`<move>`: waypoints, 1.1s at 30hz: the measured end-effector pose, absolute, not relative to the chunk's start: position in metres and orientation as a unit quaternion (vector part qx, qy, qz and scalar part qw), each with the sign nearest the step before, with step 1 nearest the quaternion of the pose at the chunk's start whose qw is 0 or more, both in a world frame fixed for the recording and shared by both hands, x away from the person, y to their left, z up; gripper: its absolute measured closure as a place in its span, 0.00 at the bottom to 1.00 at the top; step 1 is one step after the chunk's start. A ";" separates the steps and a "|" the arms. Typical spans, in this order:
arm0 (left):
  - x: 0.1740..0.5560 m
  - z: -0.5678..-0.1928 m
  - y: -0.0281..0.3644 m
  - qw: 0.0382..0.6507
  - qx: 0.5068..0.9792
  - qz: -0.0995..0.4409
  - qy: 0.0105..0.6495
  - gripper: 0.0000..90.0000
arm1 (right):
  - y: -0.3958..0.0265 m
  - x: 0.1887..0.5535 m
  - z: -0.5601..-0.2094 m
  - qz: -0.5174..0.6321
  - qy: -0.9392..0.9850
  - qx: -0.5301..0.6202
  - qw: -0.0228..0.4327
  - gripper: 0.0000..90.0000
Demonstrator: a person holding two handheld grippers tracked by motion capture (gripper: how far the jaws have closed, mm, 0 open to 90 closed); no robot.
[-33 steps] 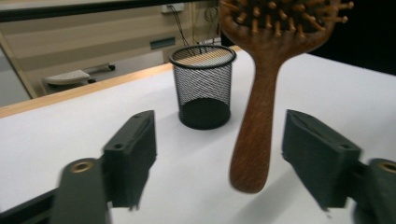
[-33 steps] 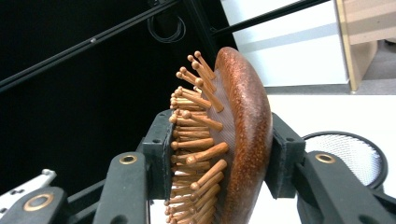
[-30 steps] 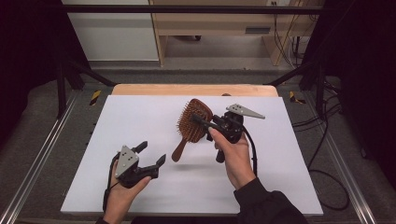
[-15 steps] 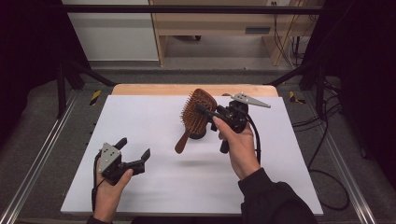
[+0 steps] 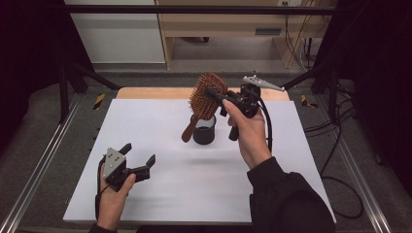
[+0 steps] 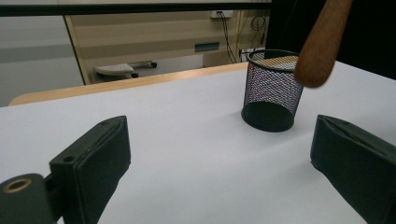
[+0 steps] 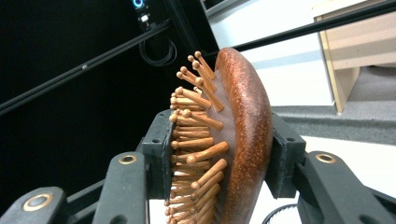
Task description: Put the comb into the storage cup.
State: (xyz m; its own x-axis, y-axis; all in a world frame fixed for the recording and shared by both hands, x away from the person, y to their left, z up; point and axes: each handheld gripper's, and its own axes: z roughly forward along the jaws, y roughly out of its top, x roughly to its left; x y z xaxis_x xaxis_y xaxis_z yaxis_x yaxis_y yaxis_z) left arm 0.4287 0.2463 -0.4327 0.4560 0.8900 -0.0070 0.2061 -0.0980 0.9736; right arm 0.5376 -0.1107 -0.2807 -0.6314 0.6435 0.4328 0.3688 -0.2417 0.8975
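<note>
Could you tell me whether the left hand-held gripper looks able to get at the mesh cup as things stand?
Probably yes: the left hand-held gripper is open, with bare table between it and the mesh cup. The hairbrush handle hangs above the cup's rim.

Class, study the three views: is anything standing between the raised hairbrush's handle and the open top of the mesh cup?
Nothing visible blocks it. The right claw grips the hairbrush by its head, handle hanging down beside the mesh cup rim. The cup's mouth looks open, and the left claw sits well away near the table's front.
</note>
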 end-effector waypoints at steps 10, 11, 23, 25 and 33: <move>0.430 -0.435 0.247 0.527 0.671 0.320 0.412 0.05 | -0.112 0.568 -0.262 0.670 0.600 0.420 0.122 0.58; 0.430 -0.435 0.247 0.527 0.671 0.320 0.412 0.05 | -0.112 0.568 -0.262 0.670 0.600 0.420 0.122 0.58; 0.433 -0.436 0.249 0.526 0.672 0.316 0.415 0.05 | -0.117 0.585 -0.253 0.661 0.605 0.419 0.147 0.58; 0.433 -0.436 0.249 0.527 0.671 0.316 0.415 0.05 | -0.119 0.586 -0.254 0.660 0.604 0.421 0.149 0.58; 0.433 -0.436 0.249 0.526 0.673 0.315 0.414 0.05 | -0.121 0.586 -0.254 0.657 0.606 0.422 0.152 0.58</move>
